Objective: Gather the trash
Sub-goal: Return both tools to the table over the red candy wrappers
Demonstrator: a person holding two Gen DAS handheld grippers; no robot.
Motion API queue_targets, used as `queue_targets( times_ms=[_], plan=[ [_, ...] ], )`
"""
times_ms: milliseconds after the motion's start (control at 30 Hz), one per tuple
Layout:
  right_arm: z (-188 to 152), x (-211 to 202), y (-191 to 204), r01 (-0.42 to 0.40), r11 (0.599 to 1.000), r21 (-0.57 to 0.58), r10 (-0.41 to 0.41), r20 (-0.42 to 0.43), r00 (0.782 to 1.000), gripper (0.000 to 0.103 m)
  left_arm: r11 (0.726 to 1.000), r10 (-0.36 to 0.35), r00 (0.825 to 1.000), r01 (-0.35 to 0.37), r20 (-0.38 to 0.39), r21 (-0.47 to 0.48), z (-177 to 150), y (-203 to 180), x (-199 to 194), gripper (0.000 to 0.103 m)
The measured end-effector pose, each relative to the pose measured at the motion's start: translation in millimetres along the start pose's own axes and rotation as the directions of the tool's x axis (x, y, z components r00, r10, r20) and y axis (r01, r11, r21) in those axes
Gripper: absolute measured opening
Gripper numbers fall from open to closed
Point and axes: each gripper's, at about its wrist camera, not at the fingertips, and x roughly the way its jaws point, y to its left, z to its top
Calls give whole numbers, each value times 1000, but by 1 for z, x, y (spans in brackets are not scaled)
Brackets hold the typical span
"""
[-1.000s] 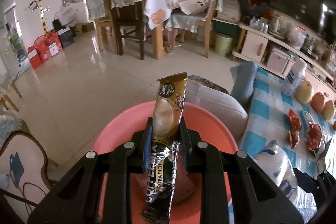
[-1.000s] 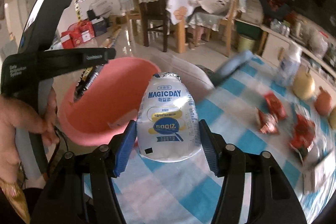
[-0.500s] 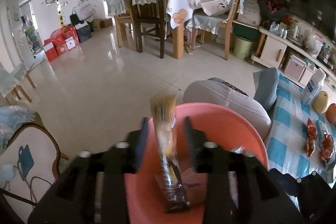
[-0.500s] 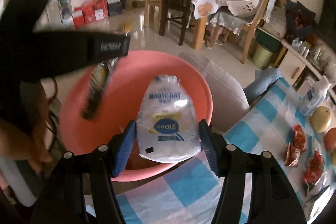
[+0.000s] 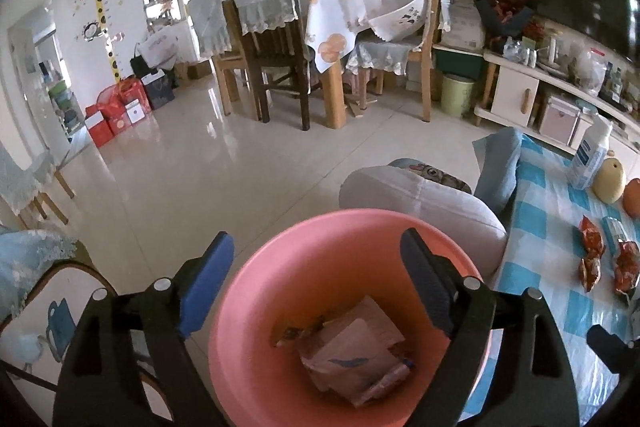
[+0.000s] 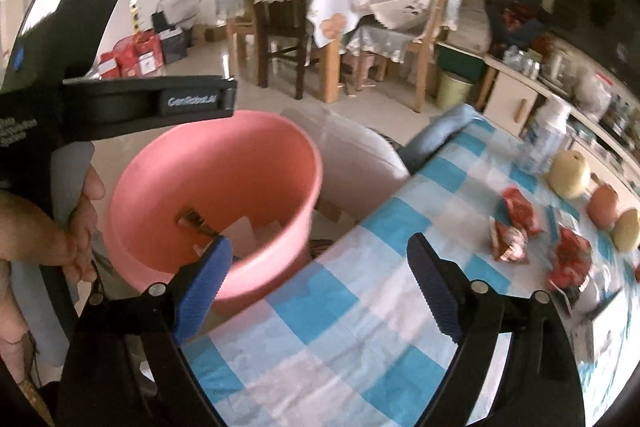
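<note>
A pink bucket [image 5: 360,217] stands beside the table, and my left gripper [image 5: 316,247] hangs right over its mouth. Its jaws are opening and nothing is between them. Crumpled paper and wrappers [image 5: 352,347] lie at the bucket's bottom. In the right wrist view the bucket [image 6: 224,187] is at the left, with a brown coffee sachet [image 6: 194,219] inside. My right gripper [image 6: 320,247] is above the edge of the blue checked tablecloth [image 6: 340,327]. Its jaws are opening too, and they are empty. Red snack wrappers [image 6: 516,211] lie on the cloth at the right.
A hand [image 6: 60,227] holds the left gripper's black body [image 6: 120,99] at the left. A white bottle [image 6: 544,143], a pear [image 6: 570,169] and other fruit stand at the table's far end. A grey stool [image 5: 420,199] sits behind the bucket. Chairs and a dining table stand across the floor.
The left gripper opened and the coffee sachet dropped into the bucket. The right gripper carried the white pouch over the bucket, let it go, and swung back over the tablecloth.
</note>
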Motion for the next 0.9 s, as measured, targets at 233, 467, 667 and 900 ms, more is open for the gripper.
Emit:
queue_targets(
  times_ms=[233, 467, 667, 900],
  plan=[
    [-16, -23, -25, 35, 997, 64, -36, 12, 999, 88, 999, -23, 999, 21, 35, 50, -2, -23, -11, 92],
    [-30, -41, -45, 67, 991, 116, -71, 26, 997, 90, 994, -30, 997, 22, 67, 108, -5, -48, -20, 93],
    [-41, -51, -66, 92, 982, 166, -100, 43, 994, 93, 987, -21, 996, 6, 90, 160, -7, -66, -25, 93],
    [-53, -52, -84, 98, 974, 202, -108, 39, 993, 93, 974, -4, 994, -21, 110, 224, -11, -88, -28, 94]
  ],
)
